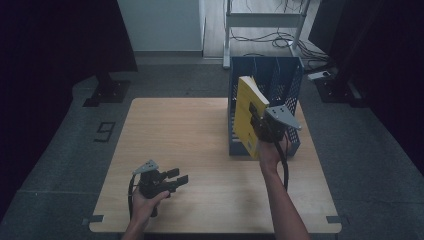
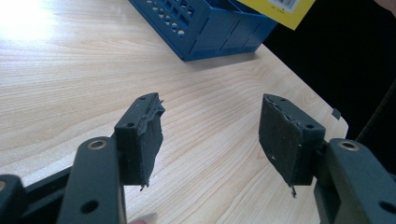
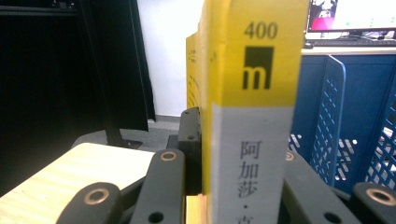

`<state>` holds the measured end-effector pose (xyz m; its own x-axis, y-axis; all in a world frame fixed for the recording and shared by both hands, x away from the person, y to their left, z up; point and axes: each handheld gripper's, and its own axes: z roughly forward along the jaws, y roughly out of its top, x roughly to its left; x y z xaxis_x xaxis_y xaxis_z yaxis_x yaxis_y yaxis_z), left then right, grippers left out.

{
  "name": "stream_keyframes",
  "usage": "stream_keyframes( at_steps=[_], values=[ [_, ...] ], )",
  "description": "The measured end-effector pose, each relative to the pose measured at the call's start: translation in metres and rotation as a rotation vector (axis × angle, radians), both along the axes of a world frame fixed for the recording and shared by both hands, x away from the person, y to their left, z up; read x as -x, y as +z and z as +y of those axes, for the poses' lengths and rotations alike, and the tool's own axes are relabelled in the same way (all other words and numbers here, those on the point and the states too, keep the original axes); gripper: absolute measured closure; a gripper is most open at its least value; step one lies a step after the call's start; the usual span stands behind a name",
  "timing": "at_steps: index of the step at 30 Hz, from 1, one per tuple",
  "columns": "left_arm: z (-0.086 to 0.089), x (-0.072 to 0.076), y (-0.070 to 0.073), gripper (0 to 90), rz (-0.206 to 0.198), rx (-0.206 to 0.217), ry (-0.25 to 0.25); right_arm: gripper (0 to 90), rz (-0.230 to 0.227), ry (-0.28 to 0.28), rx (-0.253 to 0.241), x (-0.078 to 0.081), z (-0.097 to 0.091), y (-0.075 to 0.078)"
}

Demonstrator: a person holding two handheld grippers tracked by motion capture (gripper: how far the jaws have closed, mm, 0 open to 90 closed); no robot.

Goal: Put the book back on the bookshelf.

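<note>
High view: right gripper (image 1: 257, 129) is clamped on a yellow book (image 1: 248, 115), held upright above the table's (image 1: 190, 150) far right part, at the front of the blue slotted file rack (image 1: 292, 80). Book is lifted but not yet in a slot; judged left to do: line it up with a compartment, lower it in, let go. Left gripper (image 1: 177, 177) sits idle near the table's front edge, jaws apart, nothing between them. Right gripper view: book spine (image 3: 254, 116) is yellow on top with "400" and a black logo, grey below with Chinese characters; pages thick, cover clean. Rack compartments look empty.
</note>
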<state>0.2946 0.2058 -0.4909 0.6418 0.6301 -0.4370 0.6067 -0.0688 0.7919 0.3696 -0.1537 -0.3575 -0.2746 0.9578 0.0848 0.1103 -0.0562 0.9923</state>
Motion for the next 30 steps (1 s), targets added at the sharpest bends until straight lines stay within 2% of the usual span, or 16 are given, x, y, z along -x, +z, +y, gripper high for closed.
stream_keyframes(
  at_steps=[12, 19, 30],
  values=[
    [0.002, -0.001, 0.000, 39.2, 0.004, 0.000, 0.002, 74.4, 0.002, -0.006, 0.001, -0.007, 0.000, 0.000],
    [0.002, -0.001, 0.000, 39.2, 0.005, 0.002, 0.000, 74.4, -0.008, -0.013, 0.021, -0.012, 0.004, 0.003],
    [0.002, -0.001, 0.000, 39.2, 0.003, 0.000, 0.001, 74.4, 0.004, -0.027, 0.029, -0.026, 0.009, 0.003]
  ],
)
